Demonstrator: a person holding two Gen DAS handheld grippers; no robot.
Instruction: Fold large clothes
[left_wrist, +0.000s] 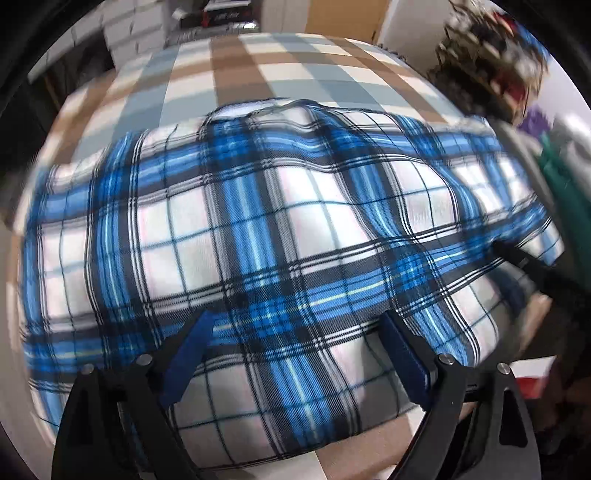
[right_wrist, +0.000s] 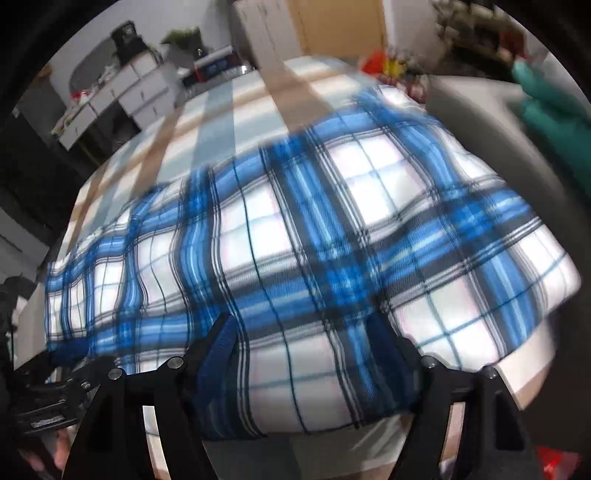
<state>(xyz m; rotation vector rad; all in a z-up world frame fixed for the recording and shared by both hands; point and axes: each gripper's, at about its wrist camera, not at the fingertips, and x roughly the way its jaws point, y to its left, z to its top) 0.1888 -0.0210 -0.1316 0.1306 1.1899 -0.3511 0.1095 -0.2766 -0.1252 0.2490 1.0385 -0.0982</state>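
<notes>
Both sets of jaws stand wide, nothing pinched: left gripper and right gripper hover over the blue-and-white plaid fabric garment, which lies rumpled across the beige-and-grey checked bedspread. Folding looks barely begun; smoothing remains.

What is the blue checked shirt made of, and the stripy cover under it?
The blue checked garment looks like soft woven cloth, maybe flannel or cotton: fine diagonal threads show, it has a matt surface, and it wrinkles into soft ridges. The checked cover under it, in brown, grey and cream, also looks like matt fabric, but it is too blurred to name the kind.
</notes>
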